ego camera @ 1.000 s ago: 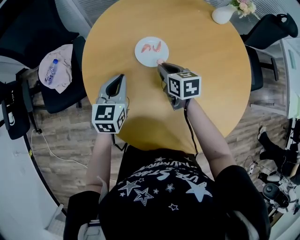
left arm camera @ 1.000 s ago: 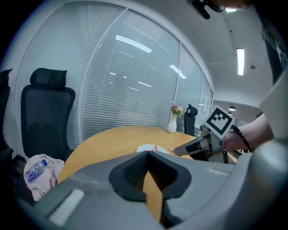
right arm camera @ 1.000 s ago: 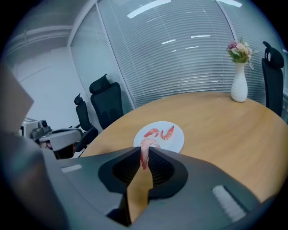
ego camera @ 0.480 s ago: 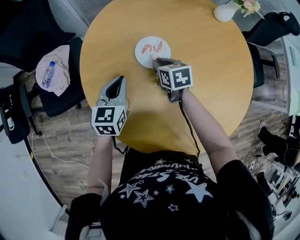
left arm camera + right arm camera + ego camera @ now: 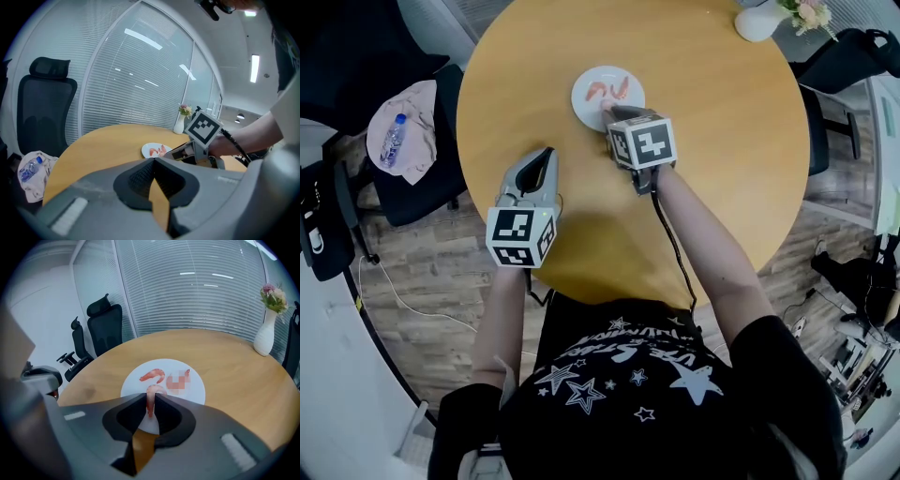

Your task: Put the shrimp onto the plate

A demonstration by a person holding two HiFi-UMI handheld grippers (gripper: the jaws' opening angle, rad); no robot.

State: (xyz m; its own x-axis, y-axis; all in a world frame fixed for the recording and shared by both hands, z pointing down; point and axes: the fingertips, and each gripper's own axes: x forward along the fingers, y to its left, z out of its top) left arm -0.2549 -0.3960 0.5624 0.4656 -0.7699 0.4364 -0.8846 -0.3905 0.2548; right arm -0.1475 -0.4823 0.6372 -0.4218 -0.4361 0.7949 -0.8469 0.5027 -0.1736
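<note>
Pale slatted blinds behind a glass wall are seen at the back of the room, with a black high-backed office chair [image 5: 105,329] set before them. A round table of yellow-brown wood [image 5: 722,141] fills the middle of the head view. A white round plate [image 5: 581,105] is placed on the far part of this table, and two more pink shrimp [image 5: 598,91] are laid side by side on it. The right gripper [image 5: 150,399] is held over the near edge of the plate, tilted steeply down. Its jaws are clamped on a pink curled shrimp [image 5: 154,389], which is pinched at its lower end while its curl is left showing above the jaw tips. Whether this shrimp is touching the plate cannot be told. The left gripper [image 5: 153,160] is held above bare wood nearer the person, well apart from the plate, and its jaws are brought together with nothing between them. A white narrow-necked vase of pale flowers [image 5: 265,336] is stood near the far right edge of the table. Off the table to the left, a clear plastic water bottle [image 5: 392,141] is laid on a crumpled pale cloth [image 5: 420,127] on a dark chair.
</note>
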